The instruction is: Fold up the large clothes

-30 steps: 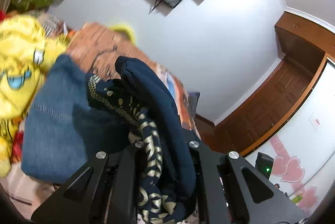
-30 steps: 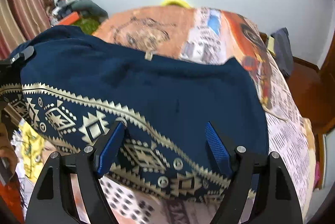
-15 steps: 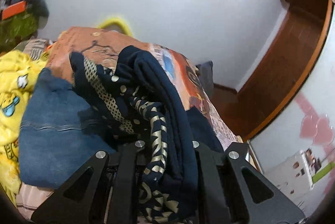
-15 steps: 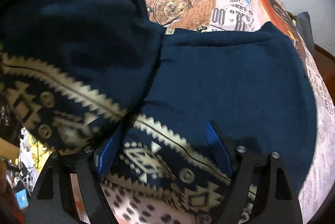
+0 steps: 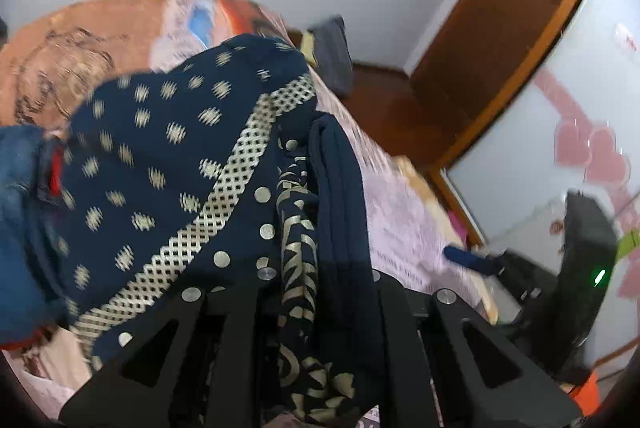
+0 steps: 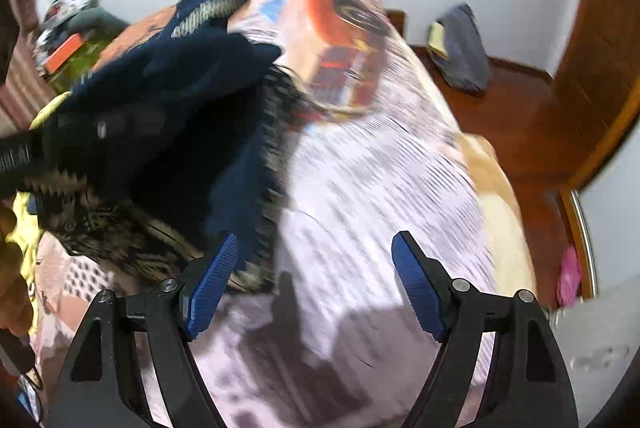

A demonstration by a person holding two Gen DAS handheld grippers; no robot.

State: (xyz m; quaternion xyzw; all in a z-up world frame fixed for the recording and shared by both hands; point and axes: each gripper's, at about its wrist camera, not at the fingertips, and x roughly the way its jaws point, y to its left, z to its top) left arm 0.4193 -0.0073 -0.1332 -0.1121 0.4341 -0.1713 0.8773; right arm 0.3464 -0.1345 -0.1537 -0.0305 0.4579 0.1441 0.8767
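A navy garment with gold dots and patterned bands (image 5: pixel 168 164) hangs bunched from my left gripper (image 5: pixel 320 268), which is shut on a thick fold of it. The cloth hides the fingertips. In the right wrist view the same garment (image 6: pixel 172 100) is lifted at the left, with the black left gripper (image 6: pixel 100 128) buried in it. My right gripper (image 6: pixel 314 284) stands open over the bare printed bed sheet (image 6: pixel 380 188), nothing between its blue pads (image 6: pixel 212 284). The garment's edge lies just beyond the left pad.
Blue jeans (image 5: pixel 20 188) lie at the left of the bed, and yellow fabric (image 6: pixel 24 228) shows by the left edge. Wooden doors (image 5: pixel 480 48) and wooden floor lie to the right. A grey bundle (image 6: pixel 460 48) sits on the floor by the wall.
My left gripper has swung right and tilted down with the garment. The garment has come off the sheet under my right gripper, which has shifted right and stayed open.
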